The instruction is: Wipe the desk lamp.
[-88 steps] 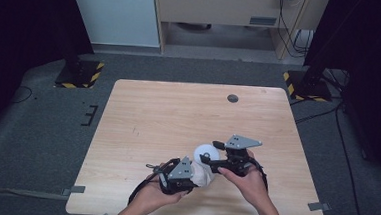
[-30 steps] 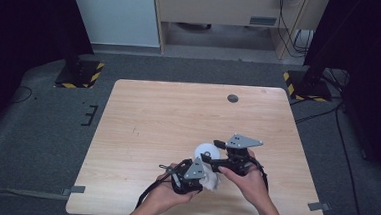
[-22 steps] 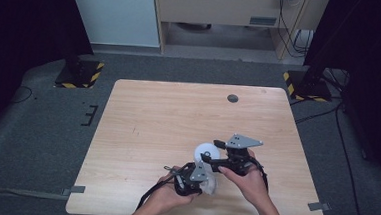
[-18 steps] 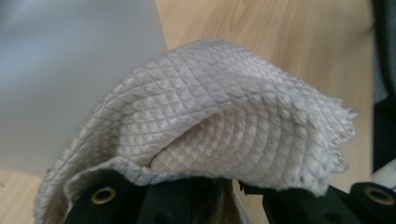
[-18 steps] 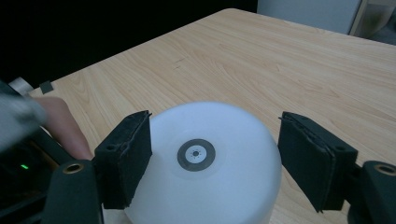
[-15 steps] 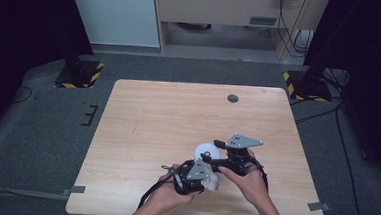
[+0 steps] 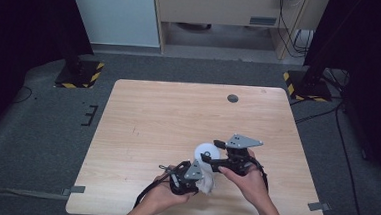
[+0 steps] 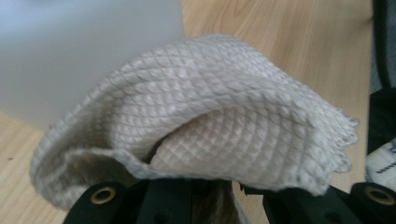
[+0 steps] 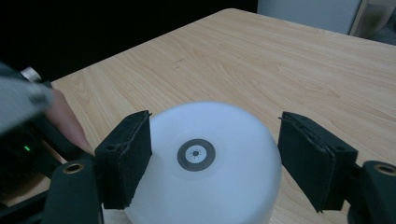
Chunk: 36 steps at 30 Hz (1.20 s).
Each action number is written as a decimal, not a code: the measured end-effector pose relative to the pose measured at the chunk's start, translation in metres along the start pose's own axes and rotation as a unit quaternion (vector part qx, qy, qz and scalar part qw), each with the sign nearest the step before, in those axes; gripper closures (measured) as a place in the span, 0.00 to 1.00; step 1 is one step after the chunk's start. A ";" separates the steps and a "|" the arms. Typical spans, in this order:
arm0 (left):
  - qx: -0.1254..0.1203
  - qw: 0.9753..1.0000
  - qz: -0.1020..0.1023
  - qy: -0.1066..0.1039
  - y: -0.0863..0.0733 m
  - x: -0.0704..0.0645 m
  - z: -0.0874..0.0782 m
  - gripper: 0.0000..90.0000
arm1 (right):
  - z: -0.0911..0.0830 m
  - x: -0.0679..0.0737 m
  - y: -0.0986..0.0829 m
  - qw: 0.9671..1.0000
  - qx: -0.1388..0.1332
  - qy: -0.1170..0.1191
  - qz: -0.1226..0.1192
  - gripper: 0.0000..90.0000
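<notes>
A white round bowl (image 7: 207,150) stands upside down near the table's front, a small grey ring at the centre of its base (image 9: 196,154). My right gripper (image 7: 211,154) grips it, one black pad on each side (image 9: 128,154). A folded beige waffle-weave cloth (image 8: 210,121) is pinched in my left gripper (image 8: 233,189), whose jaws stand closed under it. In the high view the left gripper (image 7: 193,177) holds the cloth (image 7: 207,183) just in front of the bowl, whose blurred white wall (image 8: 88,51) rises right behind the cloth.
The wooden table (image 7: 178,112) has a small dark round grommet (image 7: 232,98) at the back right. A finger of the left hand (image 9: 65,123) lies beside the right gripper's left pad. Dark carpet and stand feet with yellow-black stripes (image 7: 83,75) surround the table.
My left gripper has carried the cloth a little to the right, closer to the bowl. The right gripper and the bowl have stayed in place.
</notes>
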<state>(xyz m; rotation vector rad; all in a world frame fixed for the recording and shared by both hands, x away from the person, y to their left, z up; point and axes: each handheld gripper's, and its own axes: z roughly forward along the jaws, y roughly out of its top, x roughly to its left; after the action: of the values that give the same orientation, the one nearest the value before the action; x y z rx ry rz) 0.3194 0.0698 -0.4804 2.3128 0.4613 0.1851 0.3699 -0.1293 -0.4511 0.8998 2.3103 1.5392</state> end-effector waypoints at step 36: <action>-0.022 1.000 -0.007 -0.006 0.008 0.002 -0.002 0.84 | 0.000 0.000 0.000 1.000 0.000 0.000 -0.001 0.30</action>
<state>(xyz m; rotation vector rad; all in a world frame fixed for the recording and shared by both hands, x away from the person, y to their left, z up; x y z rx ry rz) 0.3227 0.0664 -0.4734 2.2670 0.4625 0.1729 0.3698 -0.1295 -0.4510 0.8958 2.3112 1.5381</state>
